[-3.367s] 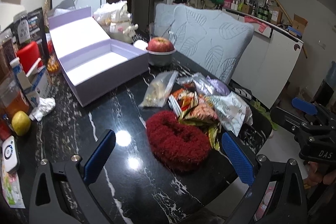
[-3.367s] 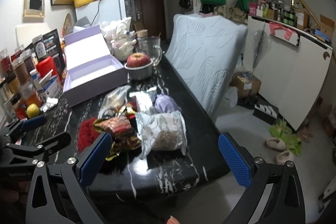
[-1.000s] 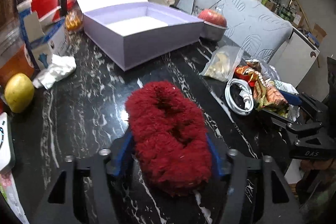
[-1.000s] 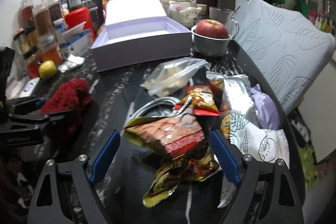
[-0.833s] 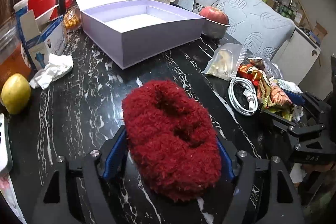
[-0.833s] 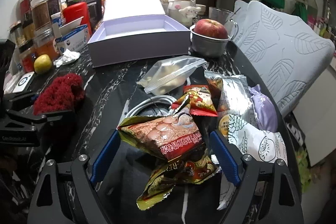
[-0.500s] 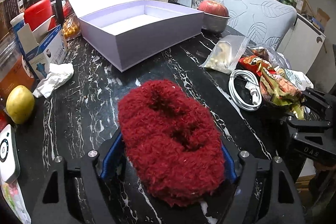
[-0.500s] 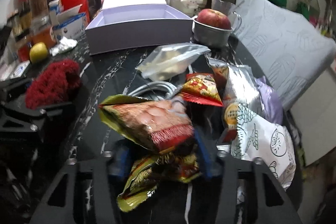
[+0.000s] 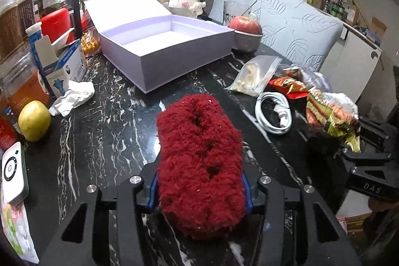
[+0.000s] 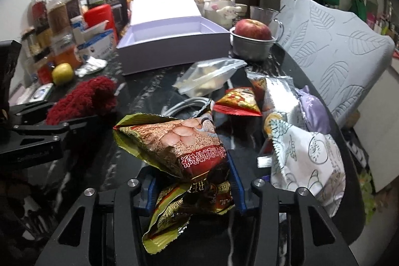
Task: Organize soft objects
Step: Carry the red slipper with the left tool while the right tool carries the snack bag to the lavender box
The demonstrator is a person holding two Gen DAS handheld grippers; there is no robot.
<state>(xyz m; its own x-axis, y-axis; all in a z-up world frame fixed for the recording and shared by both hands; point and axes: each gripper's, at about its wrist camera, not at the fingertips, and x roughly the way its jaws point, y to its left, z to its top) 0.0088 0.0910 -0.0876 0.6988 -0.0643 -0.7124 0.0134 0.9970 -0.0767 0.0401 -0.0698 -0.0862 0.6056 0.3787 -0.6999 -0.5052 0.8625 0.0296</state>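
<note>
Left wrist | red fuzzy slipper (image 9: 199,161) | shaggy, squeezed between fingers (image 9: 152,191)

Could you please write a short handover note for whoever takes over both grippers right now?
Left gripper: jaws just closed on the red fluffy piece, pads pressing it.
Right gripper: shut on the snack bags.
The purple box stands open, nothing showing inside. The ziplock bag, silver packet and lilac pouch lie on the table.
Done: both grasps. Left: probably box both, then the rest.
</note>
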